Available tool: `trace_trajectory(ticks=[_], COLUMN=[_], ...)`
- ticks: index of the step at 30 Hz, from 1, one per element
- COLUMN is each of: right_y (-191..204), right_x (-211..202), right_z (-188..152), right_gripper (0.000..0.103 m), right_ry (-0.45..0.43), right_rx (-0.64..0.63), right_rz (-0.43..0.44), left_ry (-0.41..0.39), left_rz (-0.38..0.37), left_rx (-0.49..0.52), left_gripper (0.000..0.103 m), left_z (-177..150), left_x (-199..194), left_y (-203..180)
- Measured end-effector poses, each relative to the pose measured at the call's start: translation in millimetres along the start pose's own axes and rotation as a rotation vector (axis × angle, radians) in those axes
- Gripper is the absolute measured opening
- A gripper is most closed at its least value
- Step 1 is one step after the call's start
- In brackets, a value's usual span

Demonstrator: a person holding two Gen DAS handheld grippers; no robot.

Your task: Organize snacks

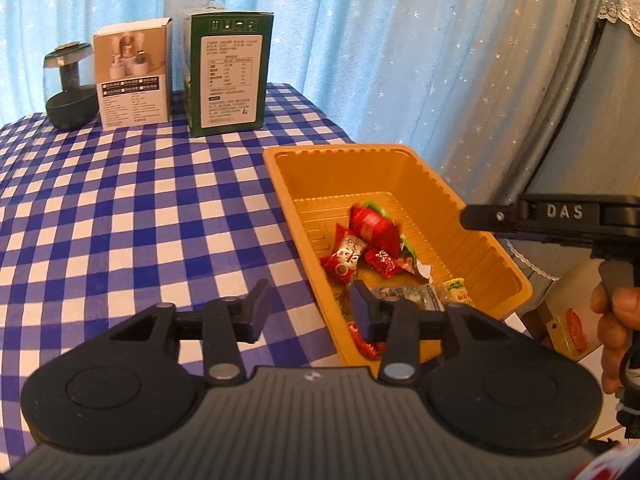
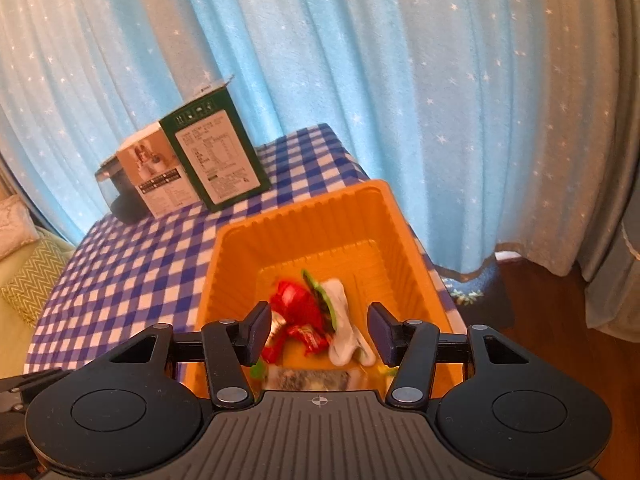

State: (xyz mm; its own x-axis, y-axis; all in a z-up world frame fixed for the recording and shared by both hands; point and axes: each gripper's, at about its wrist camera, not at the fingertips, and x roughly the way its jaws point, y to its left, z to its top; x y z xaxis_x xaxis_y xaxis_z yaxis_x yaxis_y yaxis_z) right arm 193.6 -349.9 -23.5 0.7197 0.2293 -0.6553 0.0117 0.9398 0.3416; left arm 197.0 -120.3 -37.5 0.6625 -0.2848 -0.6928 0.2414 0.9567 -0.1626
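Note:
An orange plastic tray (image 1: 344, 152) sits at the right edge of the blue checked tablecloth (image 1: 140, 200). Inside lie several red candy wrappers (image 1: 372, 224), a grey printed packet (image 1: 404, 296) and a small yellow-green one (image 1: 456, 290). My left gripper (image 1: 310, 312) hovers over the tray's near left rim, open, nothing between its fingers. My right gripper (image 2: 320, 332) hangs open above the tray (image 2: 304, 204). Under it lie the red wrappers (image 2: 296, 300) and a blurred white and green packet (image 2: 340, 320), none of them touched by the pads. A hand (image 1: 616, 320) holds that gripper's handle.
At the back of the table stand a green carton (image 1: 228, 76), a white box (image 1: 134, 76) and a dark glass-domed gadget (image 1: 70, 88). A starry blue curtain (image 2: 400, 80) hangs behind. The table's right edge drops to a wooden floor (image 2: 540, 300). A cushion (image 2: 24, 280) lies left.

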Motion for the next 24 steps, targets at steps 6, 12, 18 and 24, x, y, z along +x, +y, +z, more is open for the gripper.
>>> trace_trajectory(ticks=[6, 12, 18, 24], right_y=[-3, 2, 12, 24], right_x=[-20, -44, -69, -89], right_z=[-18, -39, -61, -73], right_gripper=[0.061, 0.073, 0.077, 0.077], right_ry=[0.024, 0.059, 0.093, 0.108], right_rx=[0.022, 0.036, 0.025, 0.0], right_rz=[-0.012, -0.019, -0.019, -0.052], left_ry=[0.001, -0.006, -0.018, -0.018], left_rz=[0.013, 0.024, 0.046, 0.07], left_rx=[-0.014, -0.02, -0.014, -0.004], left_gripper=[0.06, 0.079, 0.095, 0.101], left_z=[-6, -12, -25, -38], left_x=[-16, -37, -61, -87], left_y=[0, -3, -6, -5])
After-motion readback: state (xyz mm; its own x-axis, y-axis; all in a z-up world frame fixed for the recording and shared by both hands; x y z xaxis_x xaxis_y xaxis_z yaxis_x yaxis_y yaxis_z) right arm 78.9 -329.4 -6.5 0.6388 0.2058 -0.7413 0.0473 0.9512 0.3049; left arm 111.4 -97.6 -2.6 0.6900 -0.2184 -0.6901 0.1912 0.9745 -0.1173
